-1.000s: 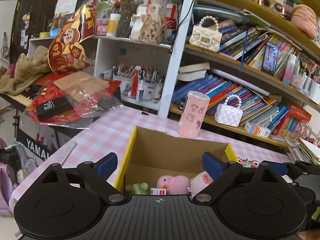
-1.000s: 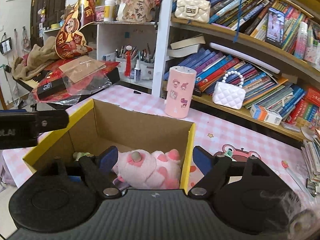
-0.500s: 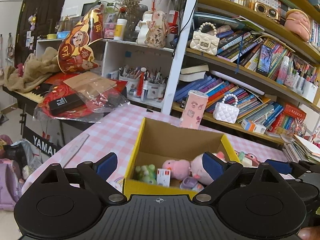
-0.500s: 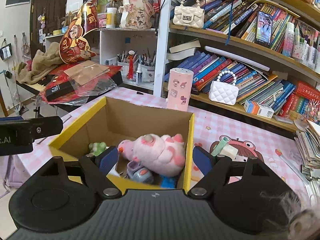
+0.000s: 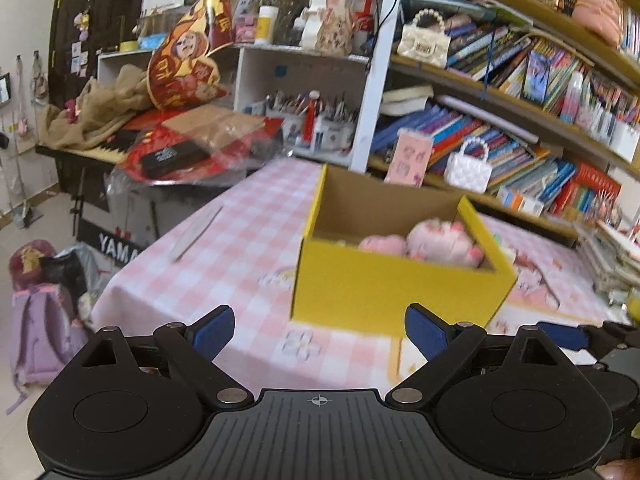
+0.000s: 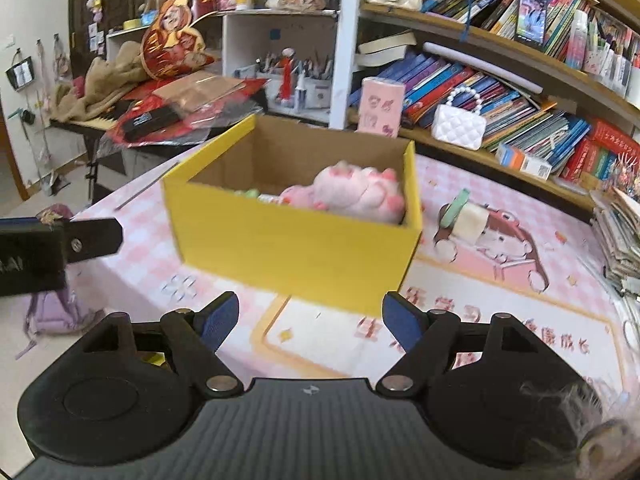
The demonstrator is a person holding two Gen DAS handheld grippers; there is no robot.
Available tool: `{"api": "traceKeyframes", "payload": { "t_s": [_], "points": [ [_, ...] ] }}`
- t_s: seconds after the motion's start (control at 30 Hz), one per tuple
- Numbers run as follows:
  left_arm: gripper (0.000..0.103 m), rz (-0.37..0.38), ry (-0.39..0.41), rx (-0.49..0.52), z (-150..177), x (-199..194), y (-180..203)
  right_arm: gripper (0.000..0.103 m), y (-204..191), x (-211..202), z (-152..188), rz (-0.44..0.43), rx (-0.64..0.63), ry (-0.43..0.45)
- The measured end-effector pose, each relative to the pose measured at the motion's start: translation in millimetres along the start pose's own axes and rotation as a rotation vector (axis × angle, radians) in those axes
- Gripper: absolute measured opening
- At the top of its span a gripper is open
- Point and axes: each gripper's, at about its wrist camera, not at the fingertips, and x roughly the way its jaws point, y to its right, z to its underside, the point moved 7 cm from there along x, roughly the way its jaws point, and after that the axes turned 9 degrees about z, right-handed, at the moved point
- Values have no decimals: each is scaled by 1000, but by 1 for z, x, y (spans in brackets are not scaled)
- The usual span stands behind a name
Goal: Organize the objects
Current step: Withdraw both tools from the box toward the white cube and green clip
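Observation:
A yellow cardboard box [image 5: 400, 292] stands on the pink checked table [image 5: 248, 236]; it also shows in the right wrist view [image 6: 296, 252]. Pink plush toys [image 5: 440, 238] [image 6: 360, 194] lie inside it, with a small green toy [image 6: 250, 193] barely showing. My left gripper [image 5: 320, 330] is open and empty, in front of the box and apart from it. My right gripper [image 6: 308, 322] is open and empty, also short of the box. A small cream and green object [image 6: 460, 214] lies on the table right of the box.
A pink cylinder holder [image 6: 380, 108] and a white quilted purse [image 6: 460, 126] stand behind the box by the crowded bookshelf [image 6: 520, 60]. A keyboard piled with bags [image 5: 172, 148] sits left. A ruler [image 5: 196, 234] lies on the table. A purple backpack [image 5: 40, 320] is on the floor.
Both grippers have pulled back and away from the box; before they hovered over its open top, now its yellow front wall is fully in view. Both stay open.

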Motion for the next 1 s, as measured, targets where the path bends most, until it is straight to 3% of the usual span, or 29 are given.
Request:
{"api": "traceKeyframes", "payload": {
  "t_s": [0.57,1.0],
  "points": [
    [94,-60,-79,11,38,-24,-5,78,-5,-32,30,16,-9,-25],
    [94,42,-182,64,70,-13,40,81,39,-46,73,117,48,-108]
  ]
}}
